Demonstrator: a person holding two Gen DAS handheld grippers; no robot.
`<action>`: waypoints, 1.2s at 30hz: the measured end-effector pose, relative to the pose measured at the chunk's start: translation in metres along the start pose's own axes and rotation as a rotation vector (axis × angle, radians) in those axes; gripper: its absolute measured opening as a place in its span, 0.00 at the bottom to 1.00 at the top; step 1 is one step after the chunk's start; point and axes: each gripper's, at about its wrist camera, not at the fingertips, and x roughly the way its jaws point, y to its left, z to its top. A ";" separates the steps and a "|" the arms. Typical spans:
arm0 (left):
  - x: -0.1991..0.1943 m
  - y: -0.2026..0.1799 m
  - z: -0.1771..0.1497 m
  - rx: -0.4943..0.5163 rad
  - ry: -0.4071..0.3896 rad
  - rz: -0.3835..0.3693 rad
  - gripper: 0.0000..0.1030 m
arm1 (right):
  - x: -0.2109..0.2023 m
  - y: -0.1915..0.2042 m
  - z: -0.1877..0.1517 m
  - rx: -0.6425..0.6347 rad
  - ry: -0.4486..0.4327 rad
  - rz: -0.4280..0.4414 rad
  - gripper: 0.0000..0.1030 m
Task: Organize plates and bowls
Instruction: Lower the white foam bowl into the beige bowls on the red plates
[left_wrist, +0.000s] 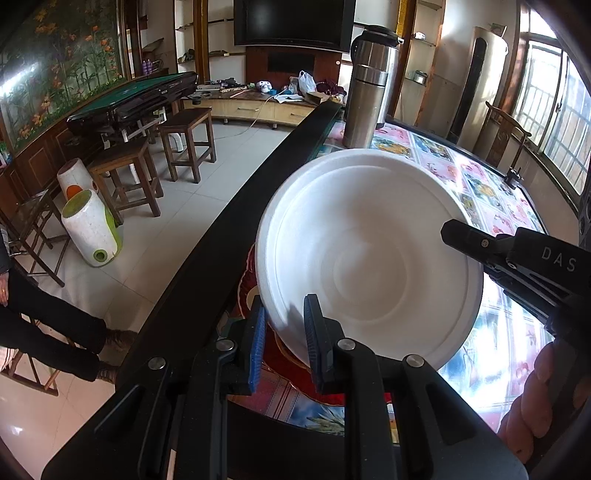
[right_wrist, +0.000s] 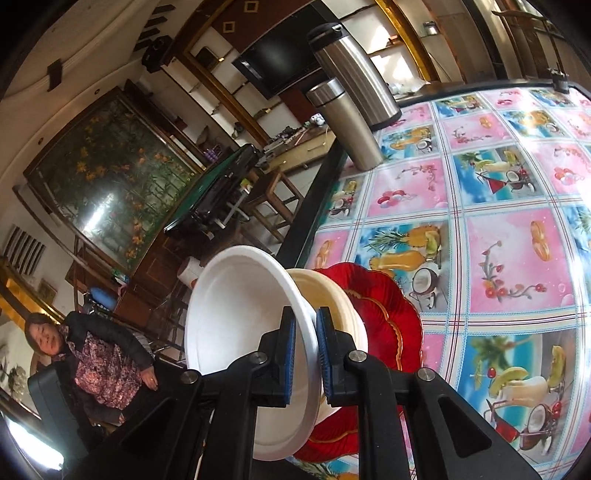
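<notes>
**Ana:** Both grippers are pinched nearly closed on the same white bowl. Its rim runs between the blue pads of the right gripper, and the left gripper bites the near edge, one finger inside the bowl and one outside.

**Ben:** And where does the bowl sit?

**Ana:** Tipped above a cream bowl, which rests in a scalloped red plate near the table's dark edge. I can't tell whether the white bowl touches the cream one or hangs just clear.

**Ben:** What worries you?

**Ana:** My guess is it's thin foam. Two grips pulling at different angles could crease or tear the rim. If one lets go early, the bowl swings on the other pinch and may slip out.

**Ben:** Over the edge?

**Ana:** Possibly. The stack is close to the border with bare floor beyond. Pushing the bowl down crookedly could also shove the cream bowl and plate towards that drop.

**Ben:** Anything farther out?

**Ana:** Two steel flasks stand well apart at the far side, so I doubt they're at risk. A person sits off the table.
</notes>
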 end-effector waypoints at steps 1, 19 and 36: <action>0.001 0.000 0.000 0.001 0.001 0.002 0.17 | 0.001 0.000 0.000 0.002 0.001 -0.002 0.14; 0.010 0.007 0.002 -0.025 0.039 -0.021 0.17 | 0.013 -0.012 -0.003 0.040 0.013 -0.012 0.10; -0.013 0.018 0.015 -0.059 0.003 -0.053 0.17 | 0.020 -0.020 -0.003 0.144 0.085 0.056 0.08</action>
